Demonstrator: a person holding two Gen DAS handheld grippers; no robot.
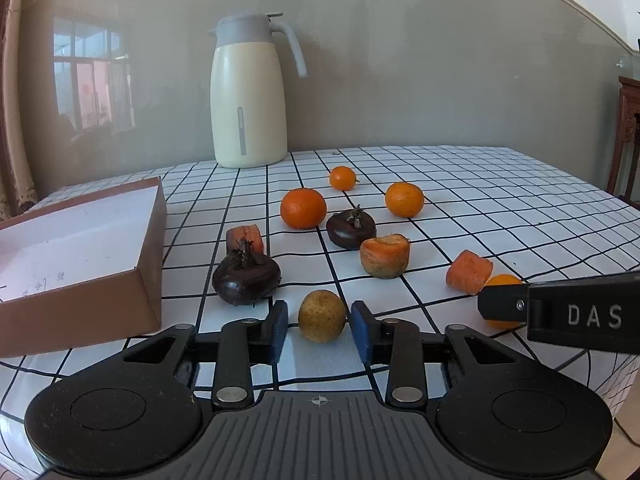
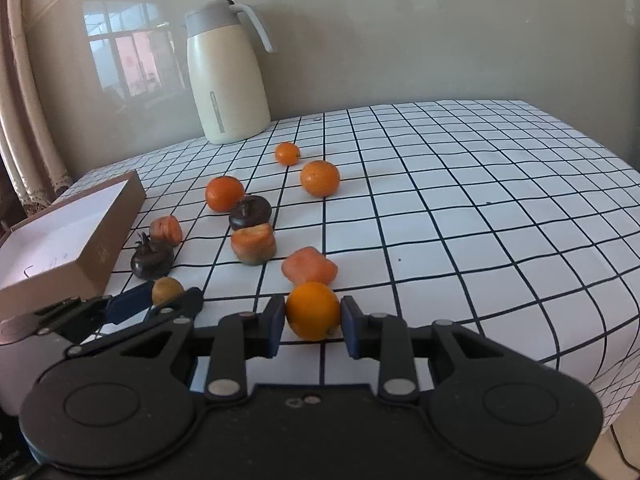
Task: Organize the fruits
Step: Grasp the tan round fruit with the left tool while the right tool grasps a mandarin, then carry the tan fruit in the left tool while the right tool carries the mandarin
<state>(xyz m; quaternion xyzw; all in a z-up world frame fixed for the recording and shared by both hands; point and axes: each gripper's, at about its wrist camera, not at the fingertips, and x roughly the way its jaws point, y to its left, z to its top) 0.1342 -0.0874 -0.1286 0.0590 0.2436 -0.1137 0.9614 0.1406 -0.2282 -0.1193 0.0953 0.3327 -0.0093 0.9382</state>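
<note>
My left gripper (image 1: pixel 319 326) is open around a small yellow-brown fruit (image 1: pixel 322 315) that rests on the checked tablecloth; small gaps show on both sides. It also shows in the right wrist view (image 2: pixel 167 290) between the left gripper's fingers (image 2: pixel 128 305). My right gripper (image 2: pixel 313 322) has its pads against both sides of an orange (image 2: pixel 312 311); that orange shows partly hidden in the left wrist view (image 1: pixel 503 282). Other oranges (image 1: pixel 303 208), dark mangosteens (image 1: pixel 245 278) and carrot chunks (image 1: pixel 385 255) lie scattered beyond.
An open brown box (image 1: pixel 150 240) with a white inside stands at the left. A cream thermos jug (image 1: pixel 249 96) stands at the back by the wall. The table's edge drops off at the right (image 2: pixel 600 320).
</note>
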